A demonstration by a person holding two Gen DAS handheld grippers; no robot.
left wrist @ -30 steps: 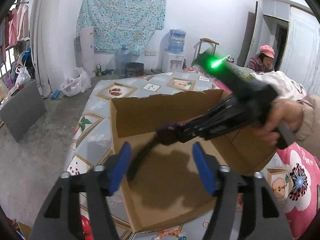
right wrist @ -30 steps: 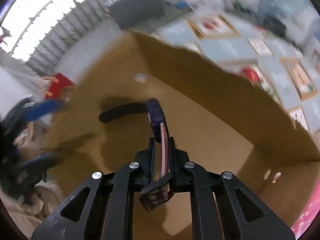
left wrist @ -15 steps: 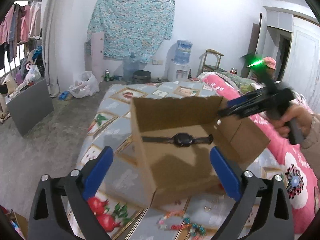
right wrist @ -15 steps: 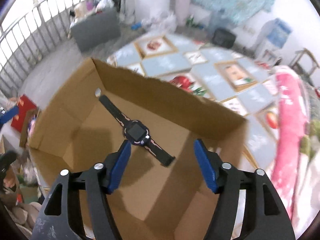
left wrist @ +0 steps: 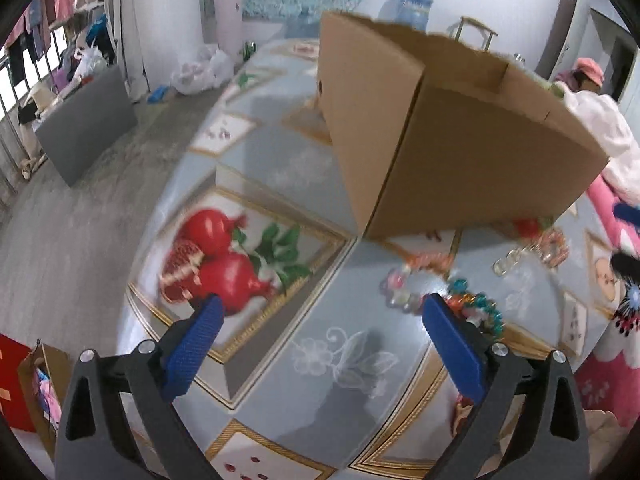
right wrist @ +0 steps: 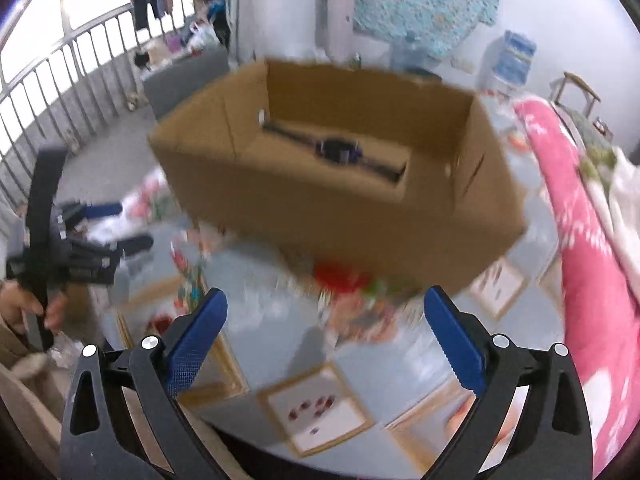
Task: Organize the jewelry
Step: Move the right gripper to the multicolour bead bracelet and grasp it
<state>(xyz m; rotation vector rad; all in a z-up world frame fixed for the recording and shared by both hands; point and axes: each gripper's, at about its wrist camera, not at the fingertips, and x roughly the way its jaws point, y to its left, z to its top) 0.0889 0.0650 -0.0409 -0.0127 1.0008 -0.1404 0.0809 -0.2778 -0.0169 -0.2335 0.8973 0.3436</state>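
A brown cardboard box (left wrist: pixel 460 136) stands on the patterned table; it also shows in the right wrist view (right wrist: pixel 344 208). A black watch (right wrist: pixel 340 150) lies flat inside it. A colourful bead bracelet (left wrist: pixel 436 288) lies on the table in front of the box, just beyond my left gripper's right finger. More beaded jewelry (left wrist: pixel 548 246) lies to its right by the box. My left gripper (left wrist: pixel 320 336) is open and empty, low over the table. My right gripper (right wrist: pixel 326 330) is open and empty, held back from the box. The right wrist view is blurred.
The table has a blue cloth (left wrist: pixel 312 320) with fruit pictures. A pink blanket (right wrist: pixel 588 240) lies along the right side. The left gripper also shows in the right wrist view (right wrist: pixel 68 252) at the far left. A person in a pink hat (left wrist: pixel 586 76) sits behind.
My right gripper let go of the watch into the box, opened and pulled back. My left gripper dropped down toward the table in front of the box, near the bead bracelet.
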